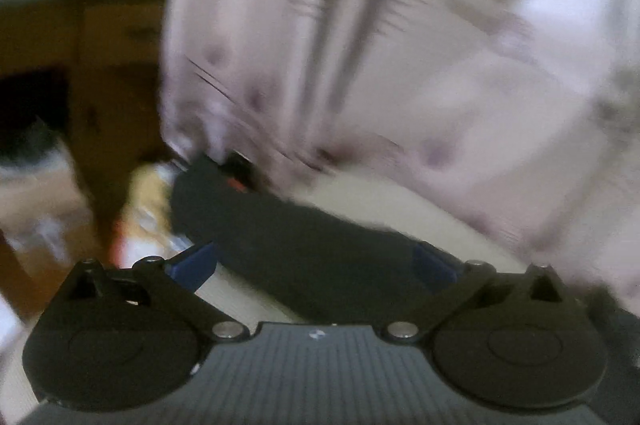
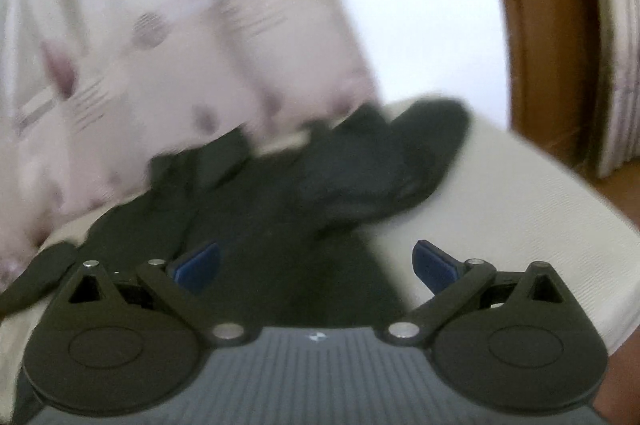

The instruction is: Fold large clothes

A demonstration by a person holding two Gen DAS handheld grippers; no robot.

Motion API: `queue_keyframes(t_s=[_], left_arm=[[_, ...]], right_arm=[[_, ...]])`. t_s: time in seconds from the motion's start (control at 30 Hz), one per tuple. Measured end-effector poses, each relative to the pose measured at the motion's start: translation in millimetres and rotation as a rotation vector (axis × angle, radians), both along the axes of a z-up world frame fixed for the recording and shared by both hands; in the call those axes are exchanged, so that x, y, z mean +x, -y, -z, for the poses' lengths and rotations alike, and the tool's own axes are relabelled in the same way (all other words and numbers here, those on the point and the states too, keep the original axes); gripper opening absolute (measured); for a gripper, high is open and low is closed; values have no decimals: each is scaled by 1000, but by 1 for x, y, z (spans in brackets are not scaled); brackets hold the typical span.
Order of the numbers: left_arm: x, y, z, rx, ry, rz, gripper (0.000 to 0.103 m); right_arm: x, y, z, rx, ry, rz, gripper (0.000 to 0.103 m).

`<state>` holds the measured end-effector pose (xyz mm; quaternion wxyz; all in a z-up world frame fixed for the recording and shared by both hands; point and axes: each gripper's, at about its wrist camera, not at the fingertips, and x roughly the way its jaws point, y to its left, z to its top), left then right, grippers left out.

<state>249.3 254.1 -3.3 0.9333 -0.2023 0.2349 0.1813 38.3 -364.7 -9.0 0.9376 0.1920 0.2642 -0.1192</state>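
Note:
A dark garment (image 2: pixel 304 193) lies rumpled on a cream surface (image 2: pixel 500 193), bunched toward the far edge. In the left wrist view the dark garment (image 1: pixel 304 245) runs as a long strip across the cream surface (image 1: pixel 384 201). My left gripper (image 1: pixel 316 261) is open, its blue pads spread over the strip, holding nothing. My right gripper (image 2: pixel 316 261) is open above the near part of the garment, holding nothing. Both views are blurred.
A pale curtain with mauve spots (image 1: pixel 360 45) hangs right behind the surface; it also shows in the right wrist view (image 2: pixel 140 45). Wooden furniture (image 1: pixel 104 65) stands at the left, a wooden door frame (image 2: pixel 548 25) at the right. Clutter lies on the floor (image 1: pixel 148 209).

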Motion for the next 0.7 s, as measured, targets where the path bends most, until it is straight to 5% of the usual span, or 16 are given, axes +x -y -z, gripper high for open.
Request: queue_keyframes(t_s=[0.17, 0.3, 0.5, 0.7], left_arm=[[-37, 81, 15, -123, -2, 168, 103], [-64, 149, 26, -27, 4, 268, 103], [-75, 220, 42, 218, 78, 344, 103], [-57, 238, 80, 243, -7, 349, 103]], right_arm=[[49, 102, 25, 172, 8, 72, 103], [79, 188, 64, 427, 45, 145, 101], [135, 250, 90, 481, 26, 187, 81], [192, 278, 120, 502, -29, 204, 80]])
